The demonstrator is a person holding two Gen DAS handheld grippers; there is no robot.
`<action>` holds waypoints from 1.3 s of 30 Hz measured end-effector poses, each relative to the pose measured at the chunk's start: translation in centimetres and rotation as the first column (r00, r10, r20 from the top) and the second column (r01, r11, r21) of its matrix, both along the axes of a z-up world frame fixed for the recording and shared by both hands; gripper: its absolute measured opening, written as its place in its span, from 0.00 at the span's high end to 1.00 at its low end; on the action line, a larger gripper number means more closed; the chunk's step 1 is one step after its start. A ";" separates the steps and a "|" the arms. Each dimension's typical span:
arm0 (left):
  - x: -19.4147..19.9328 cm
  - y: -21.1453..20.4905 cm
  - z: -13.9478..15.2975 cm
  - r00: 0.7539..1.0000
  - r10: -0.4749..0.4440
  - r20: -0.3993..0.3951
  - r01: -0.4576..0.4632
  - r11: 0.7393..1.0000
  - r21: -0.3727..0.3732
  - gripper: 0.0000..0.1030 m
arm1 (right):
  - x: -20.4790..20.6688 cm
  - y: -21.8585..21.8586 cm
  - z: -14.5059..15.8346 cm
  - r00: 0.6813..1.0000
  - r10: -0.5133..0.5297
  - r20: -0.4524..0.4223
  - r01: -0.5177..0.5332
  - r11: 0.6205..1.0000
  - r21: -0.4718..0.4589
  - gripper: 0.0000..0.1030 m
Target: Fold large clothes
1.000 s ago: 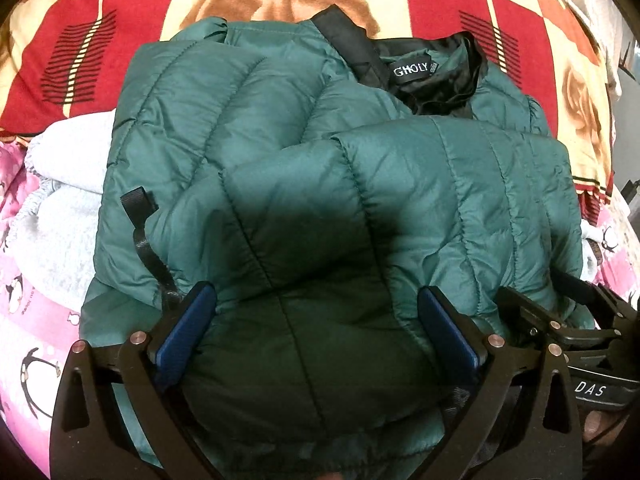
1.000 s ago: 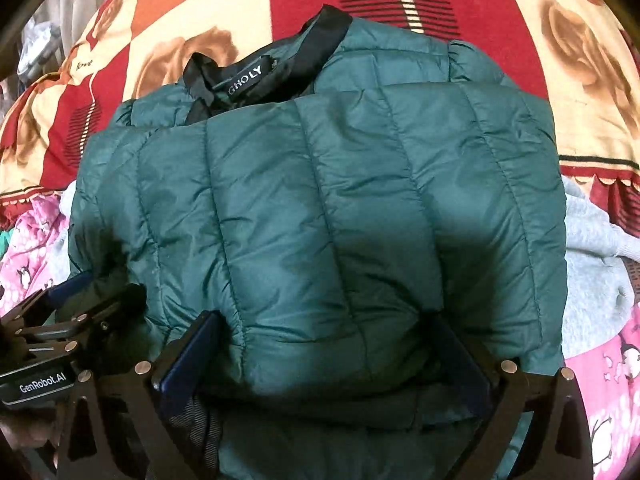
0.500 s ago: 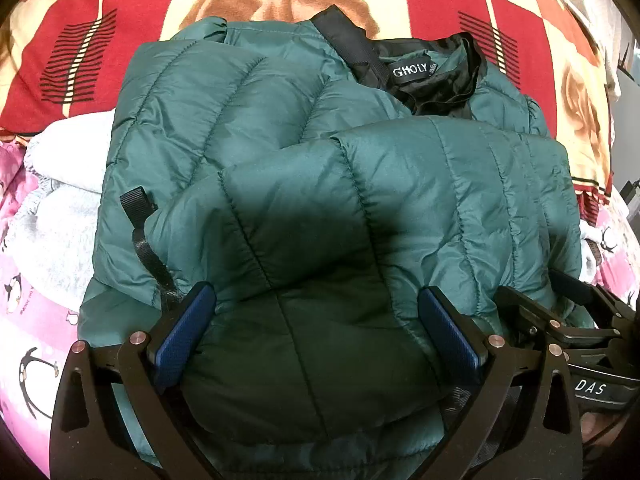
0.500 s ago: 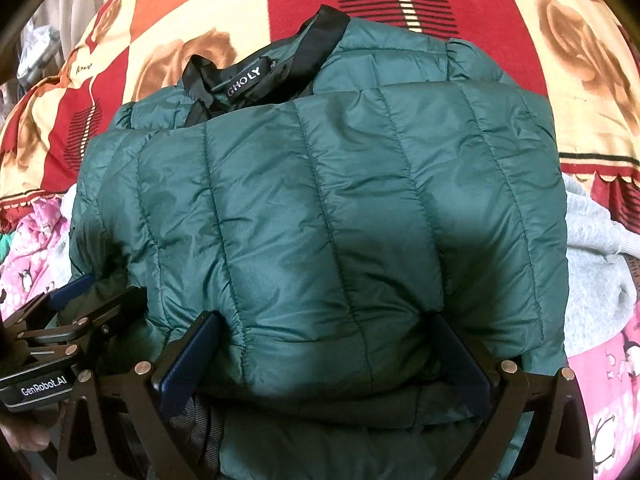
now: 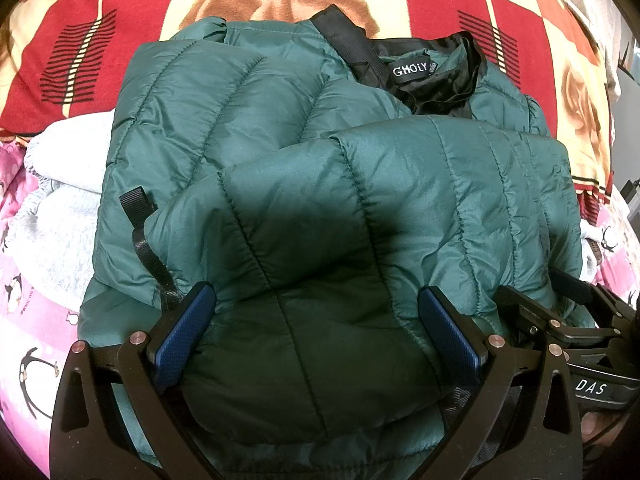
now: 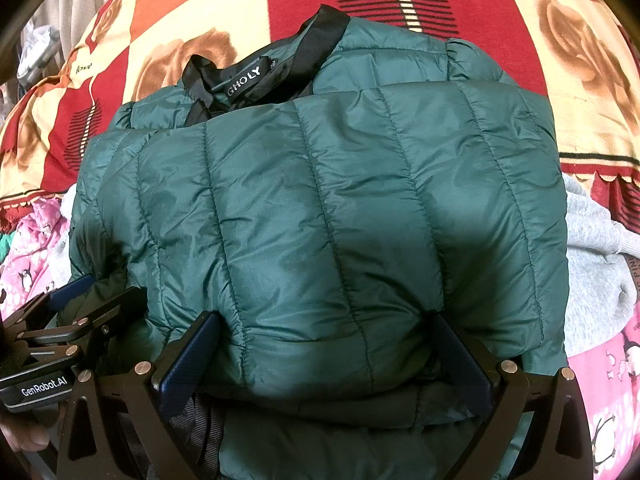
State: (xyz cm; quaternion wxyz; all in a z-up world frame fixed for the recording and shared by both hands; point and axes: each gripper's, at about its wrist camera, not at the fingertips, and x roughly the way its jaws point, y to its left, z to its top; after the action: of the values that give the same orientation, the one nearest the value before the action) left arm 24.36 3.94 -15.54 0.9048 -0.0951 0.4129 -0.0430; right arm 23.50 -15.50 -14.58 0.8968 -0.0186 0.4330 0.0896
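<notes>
A dark green quilted puffer jacket (image 5: 280, 160) lies folded on the bed, its black collar with a "GHOLY" label (image 5: 410, 72) at the far end; it also fills the right wrist view (image 6: 340, 200). My left gripper (image 5: 316, 320) is open, its blue pads (image 5: 184, 332) spread wide around the near folded edge. My right gripper (image 6: 324, 344) is open too, its pads (image 6: 188, 356) either side of the near edge. Each gripper shows in the other's view: the right one (image 5: 580, 332) at lower right, the left one (image 6: 72, 320) at lower left.
A red, cream and orange rose-print blanket (image 5: 72, 20) covers the bed beyond the jacket. A grey fleecy garment (image 5: 60, 200) lies under the jacket, also seen in the right wrist view (image 6: 600, 260). Pink penguin-print bedding (image 5: 24, 320) lies at the near sides.
Almost nothing differs. Both grippers stay open around the jacket's near edge; the jacket's folded top has settled very slightly.
</notes>
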 end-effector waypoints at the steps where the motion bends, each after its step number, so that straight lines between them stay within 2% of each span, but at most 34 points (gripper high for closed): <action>1: 0.0 0.0 0.0 1.000 0.000 -0.001 0.000 1.000 0.000 0.01 | 0.0 0.0 0.0 1.000 0.000 -0.001 0.000 1.000 0.000 0.00; 8: 0.0 0.1 -0.1 1.000 0.000 -0.001 0.000 1.000 -0.008 0.01 | 0.0 0.0 0.1 1.000 0.000 0.001 0.000 1.000 0.010 0.00; 14: -0.2 -0.4 -0.2 1.000 0.007 0.006 -0.007 0.999 0.037 0.00 | -0.1 0.0 -0.1 1.000 -0.004 0.004 0.004 1.000 -0.003 0.00; 28: -0.1 -0.3 -0.1 1.000 0.007 0.007 -0.007 1.000 0.030 0.00 | 0.1 0.0 -0.1 1.000 -0.006 0.001 0.006 1.000 -0.001 0.00; 35: -1.4 1.6 2.2 0.999 0.008 0.047 -0.007 1.000 -0.024 0.01 | -0.5 -0.7 1.5 0.999 -0.016 0.036 0.014 0.998 0.065 0.01; 39: -2.8 3.7 4.2 0.995 0.052 0.086 -0.055 0.998 0.034 0.01 | -1.7 -1.4 4.0 0.996 -0.024 0.088 0.016 0.995 0.093 0.01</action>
State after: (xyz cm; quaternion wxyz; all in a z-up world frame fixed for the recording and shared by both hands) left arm 21.52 7.63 -11.38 0.9239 -0.0878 0.3722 -0.0155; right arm 21.78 -16.86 -10.57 0.9159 0.0235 0.3882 0.0996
